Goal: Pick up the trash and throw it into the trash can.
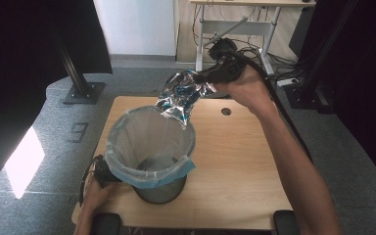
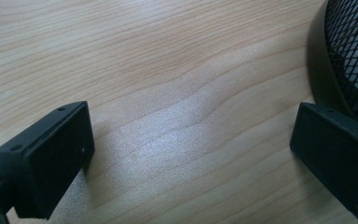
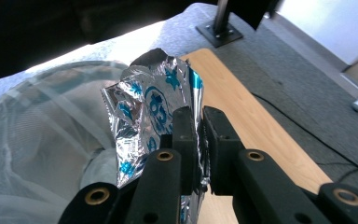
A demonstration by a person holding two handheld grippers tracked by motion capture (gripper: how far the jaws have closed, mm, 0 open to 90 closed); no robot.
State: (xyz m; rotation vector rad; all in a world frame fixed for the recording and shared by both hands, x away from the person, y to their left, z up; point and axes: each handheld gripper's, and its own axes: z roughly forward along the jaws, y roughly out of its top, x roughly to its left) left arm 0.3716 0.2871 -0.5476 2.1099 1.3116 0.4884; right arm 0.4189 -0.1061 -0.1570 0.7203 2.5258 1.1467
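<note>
A crumpled silver foil wrapper (image 1: 182,95) with blue print hangs over the far rim of a black mesh bin (image 1: 159,191) lined with a pale bag (image 1: 127,129). My right gripper (image 1: 210,78) is shut on the wrapper's upper end; in the right gripper view the wrapper (image 3: 142,116) is pinched between the jaws at my right gripper (image 3: 200,123), above the bag's mouth (image 3: 42,121). My left gripper (image 1: 98,171) rests low at the bin's left side. In the left gripper view it (image 2: 191,140) stands open over bare wood, its right jaw close to the mesh wall (image 2: 354,51).
The bin stands on a small wooden table (image 1: 235,161) with a round hole (image 1: 226,111) near its far edge. Grey carpet (image 1: 39,122) surrounds the table. A black stand base (image 1: 83,92) sits at the far left, and a desk frame with cables (image 1: 245,29) behind.
</note>
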